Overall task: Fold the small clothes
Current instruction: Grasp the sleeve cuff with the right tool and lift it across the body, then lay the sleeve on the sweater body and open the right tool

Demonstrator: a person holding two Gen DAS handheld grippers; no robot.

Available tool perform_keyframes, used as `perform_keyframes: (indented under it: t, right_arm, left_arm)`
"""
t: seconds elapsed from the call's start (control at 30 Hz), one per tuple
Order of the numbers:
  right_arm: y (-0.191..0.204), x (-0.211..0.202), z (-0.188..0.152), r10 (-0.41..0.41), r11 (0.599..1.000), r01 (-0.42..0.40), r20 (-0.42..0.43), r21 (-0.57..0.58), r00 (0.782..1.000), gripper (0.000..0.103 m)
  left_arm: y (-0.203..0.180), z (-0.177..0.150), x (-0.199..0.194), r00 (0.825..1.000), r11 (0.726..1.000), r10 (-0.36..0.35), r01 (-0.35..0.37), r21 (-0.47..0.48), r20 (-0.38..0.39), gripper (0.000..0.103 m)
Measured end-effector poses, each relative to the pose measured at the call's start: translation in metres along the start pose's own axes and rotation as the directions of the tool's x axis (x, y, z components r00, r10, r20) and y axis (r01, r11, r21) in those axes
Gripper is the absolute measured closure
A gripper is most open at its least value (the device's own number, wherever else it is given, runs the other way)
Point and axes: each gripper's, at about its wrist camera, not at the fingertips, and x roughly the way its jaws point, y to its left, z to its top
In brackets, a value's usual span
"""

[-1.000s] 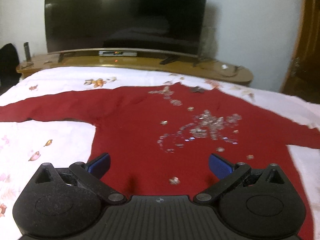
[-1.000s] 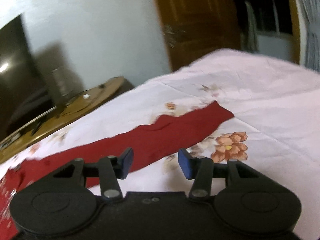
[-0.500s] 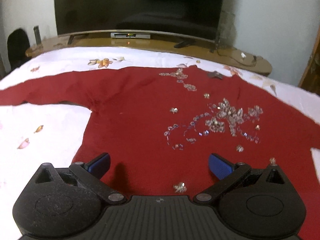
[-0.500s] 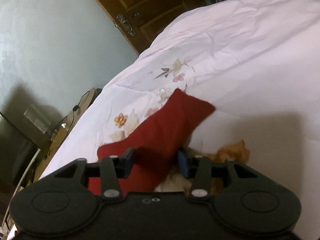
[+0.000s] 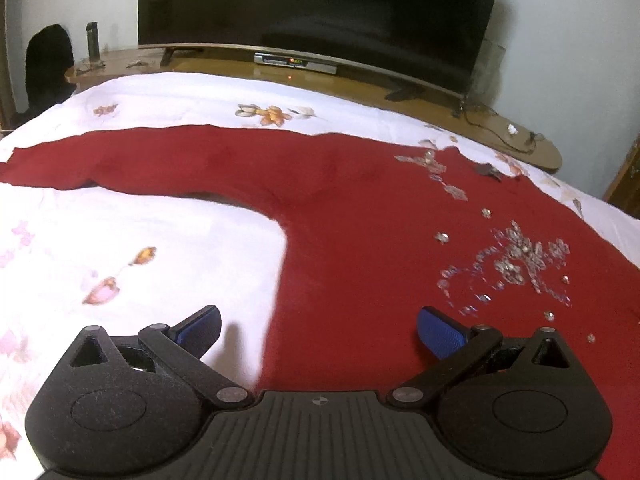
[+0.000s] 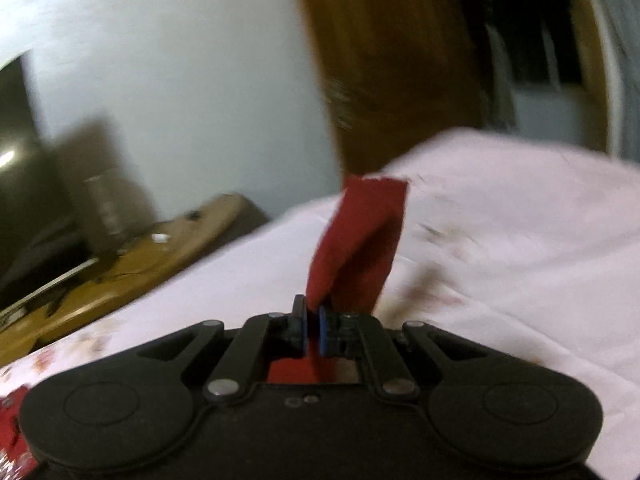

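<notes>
A red long-sleeved top (image 5: 360, 240) with silver sequin trim lies flat on the white flowered bedsheet (image 5: 160, 248). Its left sleeve (image 5: 120, 158) stretches out to the far left. My left gripper (image 5: 318, 330) is open and empty, hovering over the top's left side edge near the hem. My right gripper (image 6: 314, 330) is shut on the cuff end of the right sleeve (image 6: 360, 236), which stands up lifted off the sheet (image 6: 500, 248). The right wrist view is motion-blurred.
A wooden TV stand (image 5: 360, 80) with a large dark TV (image 5: 320, 12) runs along the bed's far edge. A wooden door (image 6: 380, 60) stands beyond the bed on the right. A dark bottle (image 5: 93, 40) sits at the stand's left end.
My right gripper closed on the right sleeve's end and lifted it off the sheet. My left gripper shifted left, now straddling the top's left side edge.
</notes>
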Motion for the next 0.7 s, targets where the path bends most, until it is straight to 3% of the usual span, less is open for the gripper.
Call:
perform_keyframes:
  t: [0.2, 0.43, 0.6, 0.67, 0.7]
  right_arm:
    - [0.128, -0.031, -0.018, 0.18, 0.97, -0.178, 0.001, -0.164, 0.984, 0.096]
    - [0.264, -0.038, -0.087, 0.35, 0.862, -0.385, -0.164, -0.329, 0.922, 0.096]
    - [0.329, -0.035, -0.148, 0.377, 0.763, -0.483, -0.311, -0.429, 0.872, 0.096]
    - [0.346, -0.032, -0.183, 0.346, 0.707, -0.524, -0.414, -0.475, 0.842, 0.087]
    - [0.353, -0.031, -0.196, 0.325, 0.685, -0.513, -0.412, -0.518, 0.851, 0.084]
  left_arm:
    - [0.03, 0.006, -0.003, 0.999, 0.999, -0.029, 0.028, 0.025, 0.019, 0.0]
    - [0.066, 0.01, -0.018, 0.997, 0.998, -0.056, 0.054, 0.038, 0.061, 0.0]
    - [0.081, 0.014, -0.02, 0.996, 0.996, -0.076, 0.074, 0.038, 0.056, 0.0]
    - [0.082, 0.017, -0.018, 0.994, 0.995, -0.097, 0.095, 0.031, 0.047, 0.0]
    - [0.081, 0.019, -0.015, 0.993, 0.993, -0.113, 0.112, 0.023, 0.041, 0.0]
